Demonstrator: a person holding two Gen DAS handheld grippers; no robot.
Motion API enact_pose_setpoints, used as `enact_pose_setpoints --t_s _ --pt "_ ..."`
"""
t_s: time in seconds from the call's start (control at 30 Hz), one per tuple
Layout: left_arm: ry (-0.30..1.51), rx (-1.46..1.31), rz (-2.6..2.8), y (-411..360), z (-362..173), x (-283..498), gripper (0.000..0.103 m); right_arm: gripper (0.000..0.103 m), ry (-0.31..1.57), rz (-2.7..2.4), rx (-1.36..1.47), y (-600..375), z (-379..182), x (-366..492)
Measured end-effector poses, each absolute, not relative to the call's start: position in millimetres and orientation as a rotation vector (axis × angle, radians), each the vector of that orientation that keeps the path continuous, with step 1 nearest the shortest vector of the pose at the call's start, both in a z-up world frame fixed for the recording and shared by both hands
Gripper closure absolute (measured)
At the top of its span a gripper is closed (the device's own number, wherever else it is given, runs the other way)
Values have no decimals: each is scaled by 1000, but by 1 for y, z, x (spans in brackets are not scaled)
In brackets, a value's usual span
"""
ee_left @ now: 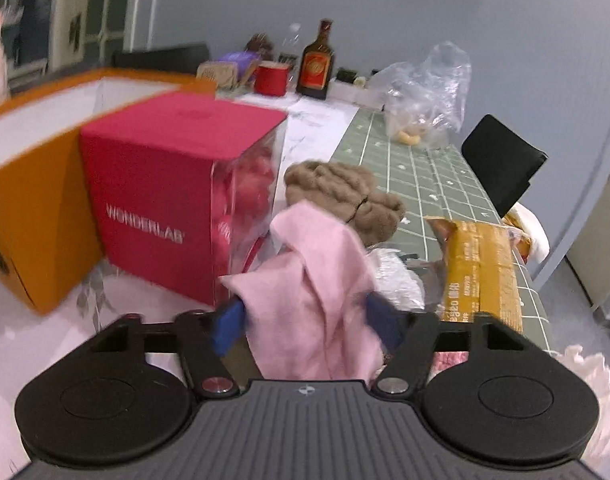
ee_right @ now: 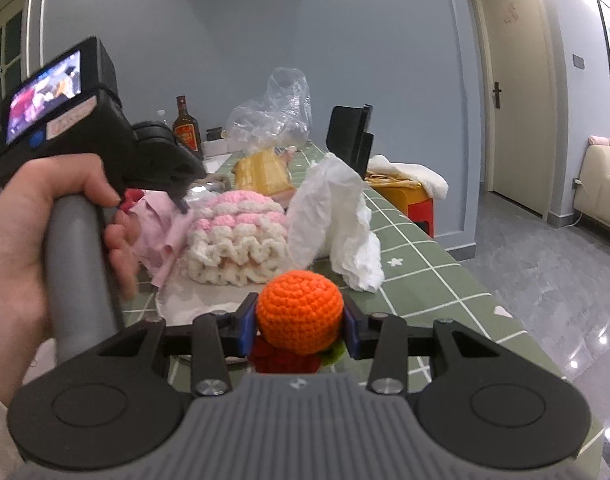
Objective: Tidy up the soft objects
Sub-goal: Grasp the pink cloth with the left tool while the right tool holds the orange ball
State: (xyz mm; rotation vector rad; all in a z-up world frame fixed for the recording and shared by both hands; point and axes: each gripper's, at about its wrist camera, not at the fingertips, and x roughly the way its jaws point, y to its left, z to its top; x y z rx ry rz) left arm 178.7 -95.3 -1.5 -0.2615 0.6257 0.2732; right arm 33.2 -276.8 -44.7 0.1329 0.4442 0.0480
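Observation:
My left gripper [ee_left: 305, 320] is shut on a crumpled pink cloth [ee_left: 313, 272], which stands up between its blue pads. Behind the cloth lies a brown fluffy bundle [ee_left: 345, 192]. In the right wrist view a hand [ee_right: 25, 232] holds the left gripper's handle over that same pink cloth [ee_right: 157, 224]. My right gripper [ee_right: 301, 328] is shut on an orange crochet ball [ee_right: 301, 304]; red and green crochet pieces [ee_right: 281, 360] show just beneath it. A pink-and-white crochet piece [ee_right: 233, 232] and a crumpled white tissue [ee_right: 333, 216] lie beyond the ball.
A red WONDERLAB box [ee_left: 165, 200] and an orange box [ee_left: 33, 216] stand left of the cloth. A yellow snack packet [ee_left: 481, 276], a plastic bag [ee_left: 425, 92], a brown bottle [ee_left: 317, 64] and a red cup [ee_left: 271, 78] sit on the green checked table [ee_left: 425, 176]. A black chair [ee_left: 501, 160] is at its right edge.

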Motion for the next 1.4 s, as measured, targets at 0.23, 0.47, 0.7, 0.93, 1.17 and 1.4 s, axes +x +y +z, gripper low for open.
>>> enact_pose_setpoints --t_s 0.23,0.47,0.7,0.93,1.17,1.4 --pt "658 -364 190 -79 0 174 88 61 436 54 149 -283 -43 30" --pt "595 -352 97 -63 19 142 96 61 437 70 135 -275 -43 32" --pt "591 -453 -113 -20 22 109 95 61 437 94 103 -260 -39 33" --pt "580 -408 -240 6 21 85 95 61 439 126 64 -242 -38 35" --pt "576 -343 -268 4 12 79 73 61 436 148 43 -230 -37 36" --pt "570 -94 -185 -45 -2 90 18 61 450 150 36 -230 -39 37"
